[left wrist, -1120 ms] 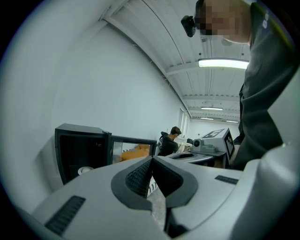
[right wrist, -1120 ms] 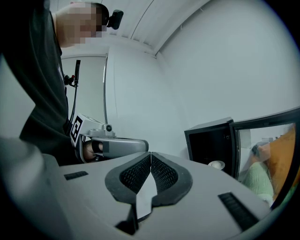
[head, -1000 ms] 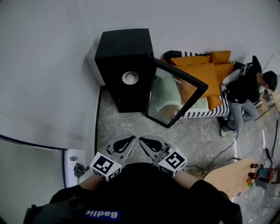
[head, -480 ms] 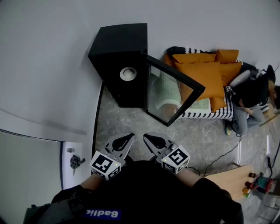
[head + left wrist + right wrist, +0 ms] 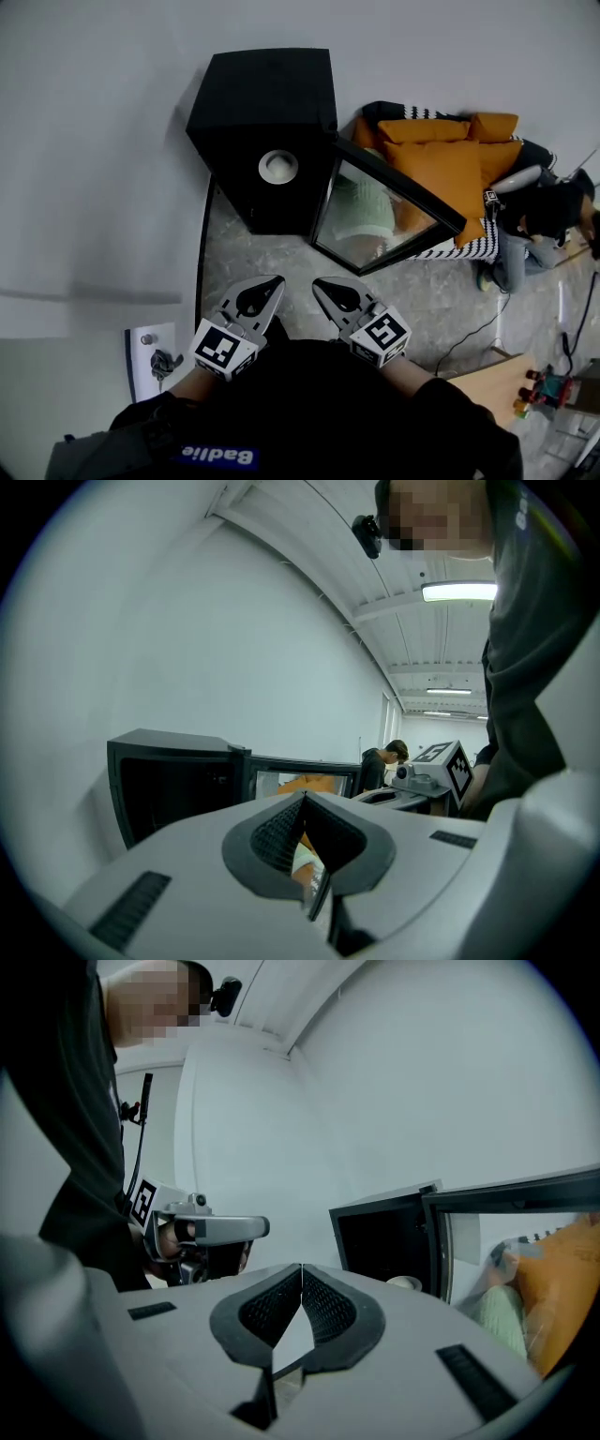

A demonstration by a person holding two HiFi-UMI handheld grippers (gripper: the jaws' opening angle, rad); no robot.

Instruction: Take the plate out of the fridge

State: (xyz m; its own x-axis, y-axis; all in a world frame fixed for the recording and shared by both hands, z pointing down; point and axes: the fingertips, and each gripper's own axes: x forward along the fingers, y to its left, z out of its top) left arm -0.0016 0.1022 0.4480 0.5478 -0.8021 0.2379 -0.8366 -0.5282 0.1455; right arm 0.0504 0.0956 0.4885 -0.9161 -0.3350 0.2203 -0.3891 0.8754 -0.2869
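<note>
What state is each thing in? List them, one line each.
Fridge door: swung open.
Plate: inside the fridge, untouched.
Left gripper: shut, empty.
Right gripper: shut, empty.

Orange cushions (image 5: 450,159) are piling up on a couch (image 5: 467,246) with black-and-white striped trim, which is sitting against the white wall (image 5: 94,141). A person in dark clothes (image 5: 542,208) is sitting at the far end of it, leaning forward. A thin black cable (image 5: 476,326) is snaking across the grey speckled floor (image 5: 267,261) towards a light wooden tabletop (image 5: 480,389). Some small colourful thing (image 5: 540,384) is standing by its edge, too small to make out. Down on the left, what looks like a bunch of keys (image 5: 164,361) is hanging on a white panel (image 5: 139,342). In the left gripper view a long ceiling light (image 5: 459,592) is glowing.
</note>
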